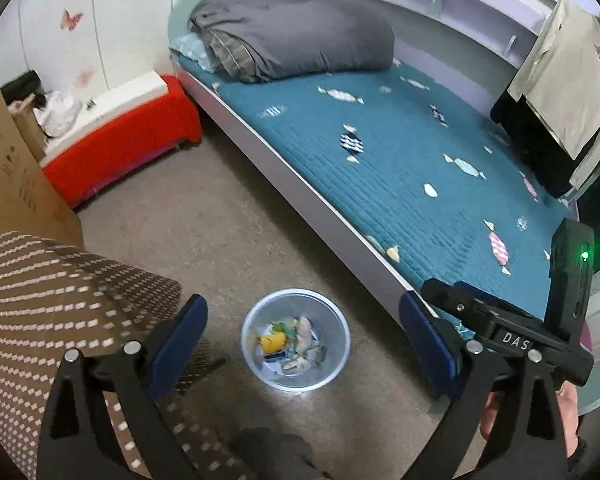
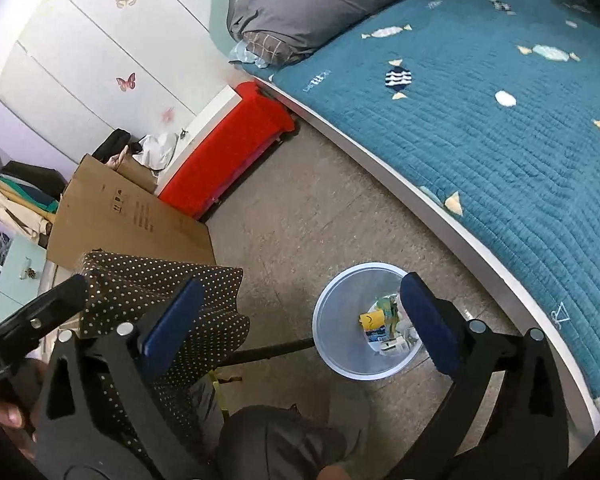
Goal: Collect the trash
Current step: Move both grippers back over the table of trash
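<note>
A pale mesh waste bin [image 1: 256, 344] stands on the floor beside the bed, holding several scraps of trash, among them a yellow piece [image 1: 272, 342]. My left gripper [image 1: 302, 302] hangs above the bin, open wide, with nothing between its blue pads. In the right wrist view the bin [image 2: 332, 332] lies just left of the right-hand blue pad [image 2: 428, 320], and the yellow scrap [image 2: 370, 320] shows inside. My right gripper [image 2: 302, 282] is also open and empty, over the floor left of the bin.
The teal quilted bed [image 1: 400, 160] with a grey duvet [image 1: 300, 36] runs along the right. A red bench [image 1: 120, 148] and a cardboard box [image 1: 8, 168] stand at the left. A brown dotted cloth [image 1: 60, 292] lies near the bin. A grey-clad knee [image 2: 284, 440] sits below.
</note>
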The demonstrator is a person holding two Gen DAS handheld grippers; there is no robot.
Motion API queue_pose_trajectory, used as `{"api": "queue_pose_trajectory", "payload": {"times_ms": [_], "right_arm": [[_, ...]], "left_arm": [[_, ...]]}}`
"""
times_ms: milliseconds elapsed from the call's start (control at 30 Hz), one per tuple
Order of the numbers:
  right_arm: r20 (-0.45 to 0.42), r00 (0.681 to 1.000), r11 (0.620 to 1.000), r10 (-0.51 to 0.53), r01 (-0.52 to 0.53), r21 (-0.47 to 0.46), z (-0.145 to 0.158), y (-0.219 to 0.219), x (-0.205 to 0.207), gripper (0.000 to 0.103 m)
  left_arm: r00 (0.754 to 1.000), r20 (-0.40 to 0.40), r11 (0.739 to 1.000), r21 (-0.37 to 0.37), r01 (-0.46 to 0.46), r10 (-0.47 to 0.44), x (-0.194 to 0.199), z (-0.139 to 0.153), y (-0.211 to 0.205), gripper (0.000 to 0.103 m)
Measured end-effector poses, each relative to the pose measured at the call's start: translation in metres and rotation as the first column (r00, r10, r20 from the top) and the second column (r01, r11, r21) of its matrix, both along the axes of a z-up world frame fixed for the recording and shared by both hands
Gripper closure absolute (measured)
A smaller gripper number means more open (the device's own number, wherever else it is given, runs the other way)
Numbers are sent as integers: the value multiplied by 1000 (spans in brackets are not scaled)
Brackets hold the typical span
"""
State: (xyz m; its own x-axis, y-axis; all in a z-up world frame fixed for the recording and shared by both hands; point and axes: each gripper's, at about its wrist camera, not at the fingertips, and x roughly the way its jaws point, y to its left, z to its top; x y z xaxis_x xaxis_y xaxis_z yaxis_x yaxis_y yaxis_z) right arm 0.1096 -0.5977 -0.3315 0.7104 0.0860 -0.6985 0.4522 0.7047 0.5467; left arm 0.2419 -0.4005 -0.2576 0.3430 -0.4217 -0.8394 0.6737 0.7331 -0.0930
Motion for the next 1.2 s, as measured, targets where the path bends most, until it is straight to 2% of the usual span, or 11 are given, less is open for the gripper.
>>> {"api": "queue_pose_trajectory", "payload": {"times_ms": [233, 600, 967, 1200], "right_arm": [[24, 998, 996, 55, -54, -65, 38, 37, 3, 6], [89, 979, 971, 185, -168, -172, 106, 116, 7, 6], [110, 933, 917, 343, -307, -255, 147, 204, 21, 6], [84, 886, 858, 456, -413, -306, 157, 268, 37, 6]], "left_arm": [[996, 75, 999, -37, -39, 42, -16, 31, 36, 8], [978, 165, 988, -109, -109, 126, -42, 75, 121, 8], [932, 250, 959, -177, -221, 261, -53, 112, 216, 8], [894, 296, 939, -173, -297, 337, -59, 111, 283, 8]]}}
